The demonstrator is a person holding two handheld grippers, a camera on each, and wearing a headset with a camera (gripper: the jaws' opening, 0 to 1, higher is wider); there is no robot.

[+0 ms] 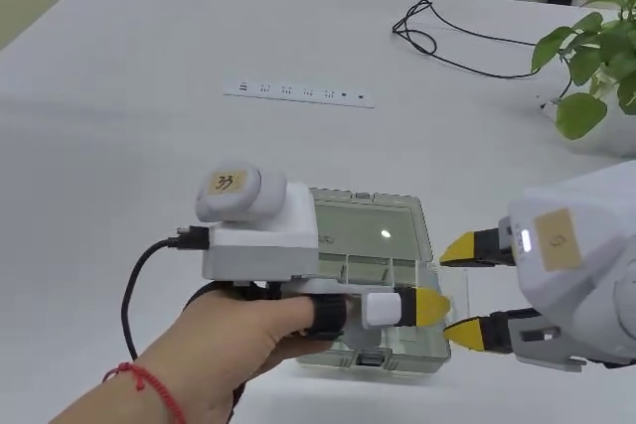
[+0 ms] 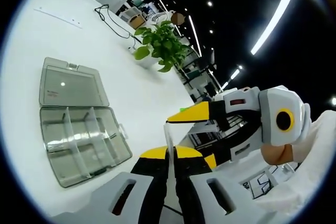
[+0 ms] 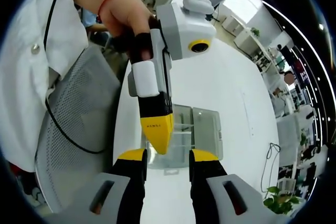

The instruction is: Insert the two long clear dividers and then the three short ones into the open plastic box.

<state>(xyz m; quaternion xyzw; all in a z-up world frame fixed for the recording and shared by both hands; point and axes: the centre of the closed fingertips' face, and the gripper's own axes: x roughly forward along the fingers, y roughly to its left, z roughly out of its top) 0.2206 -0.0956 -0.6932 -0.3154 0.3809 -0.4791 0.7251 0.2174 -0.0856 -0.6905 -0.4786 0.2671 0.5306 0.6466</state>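
White table (image 1: 119, 96) w/ open box (image 1: 370, 217); prob. office.

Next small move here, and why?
Probably close the right gripper on the thin clear plastic divider to steady or regrip it. The left gripper is shut on that divider beside the open clear plastic box, and the right jaws stand open either side of the left tip. Two clear dividers already stand in the box.
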